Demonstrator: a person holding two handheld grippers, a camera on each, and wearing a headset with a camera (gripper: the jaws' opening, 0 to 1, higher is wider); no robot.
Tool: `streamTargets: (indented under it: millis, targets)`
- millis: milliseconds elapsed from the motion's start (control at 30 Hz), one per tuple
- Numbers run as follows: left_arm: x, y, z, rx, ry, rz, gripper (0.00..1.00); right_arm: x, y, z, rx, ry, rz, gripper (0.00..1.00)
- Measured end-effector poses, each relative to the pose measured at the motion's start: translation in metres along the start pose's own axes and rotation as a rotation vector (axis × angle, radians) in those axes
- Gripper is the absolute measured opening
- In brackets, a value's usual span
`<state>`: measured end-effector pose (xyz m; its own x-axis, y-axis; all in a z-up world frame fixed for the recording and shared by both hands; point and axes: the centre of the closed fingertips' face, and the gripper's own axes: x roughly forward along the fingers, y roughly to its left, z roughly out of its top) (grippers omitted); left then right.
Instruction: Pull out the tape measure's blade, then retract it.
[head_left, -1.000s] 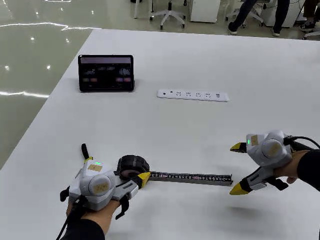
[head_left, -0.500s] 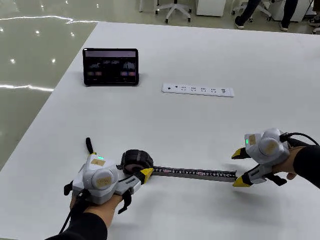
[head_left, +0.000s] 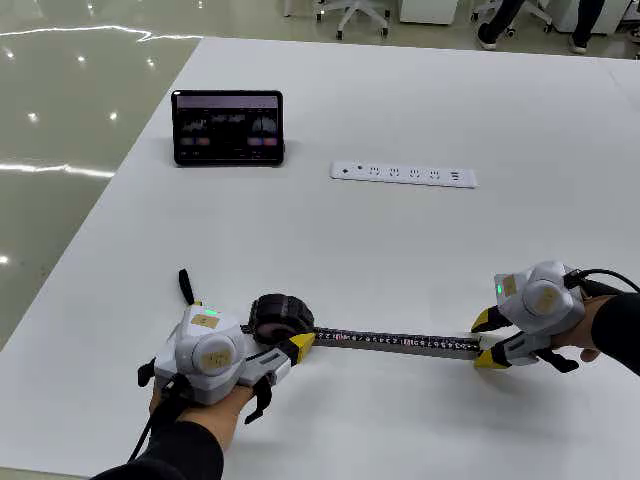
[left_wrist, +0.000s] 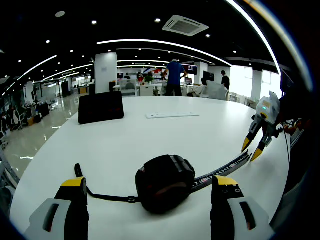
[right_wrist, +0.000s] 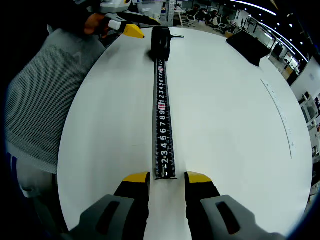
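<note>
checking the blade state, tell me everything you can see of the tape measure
The black, round, rubber-looking tape measure lies on the white table, a thin black strap trailing from it. Its dark blade with pale numerals is pulled out flat along the tabletop. The left hand-held gripper straddles the case without touching it; the blade's end sits between the right hand-held gripper's jaws, small gaps showing.

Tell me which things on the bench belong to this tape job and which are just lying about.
In the job: tape case, blade lying pulled out, left tongs either side of the case, right tongs at the blade's end.
Lying about: tablet, power strip.
</note>
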<state>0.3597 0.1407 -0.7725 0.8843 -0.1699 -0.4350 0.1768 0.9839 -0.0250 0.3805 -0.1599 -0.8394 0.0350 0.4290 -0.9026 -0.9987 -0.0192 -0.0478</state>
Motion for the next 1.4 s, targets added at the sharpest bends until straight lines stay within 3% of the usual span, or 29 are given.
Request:
streamTargets:
  millis: [200, 567, 867, 1133, 1400]
  targets:
    - [0.000, 0.000, -0.001, 0.000, 0.001, -0.001, 1.00, 0.000, -0.001, 0.000, 0.006, -0.002, 0.012, 0.14]
    - [-0.001, 0.000, 0.000, -0.006, -0.004, -0.004, 1.00, 0.002, 0.004, 0.003, 0.003, 0.007, 0.047, 0.12]
    - [0.004, 0.005, 0.005, -0.024, -0.008, 0.017, 1.00, 0.003, 0.005, 0.003, 0.020, 0.058, 0.046, 0.11]
    - [0.022, -0.006, 0.003, -0.048, 0.020, 0.005, 0.93, 0.004, 0.003, 0.002, 0.086, 0.097, 0.030, 0.11]
    - [0.034, -0.011, -0.004, -0.072, 0.047, 0.014, 0.87, 0.006, 0.001, 0.003, 0.079, 0.168, 0.030, 0.11]
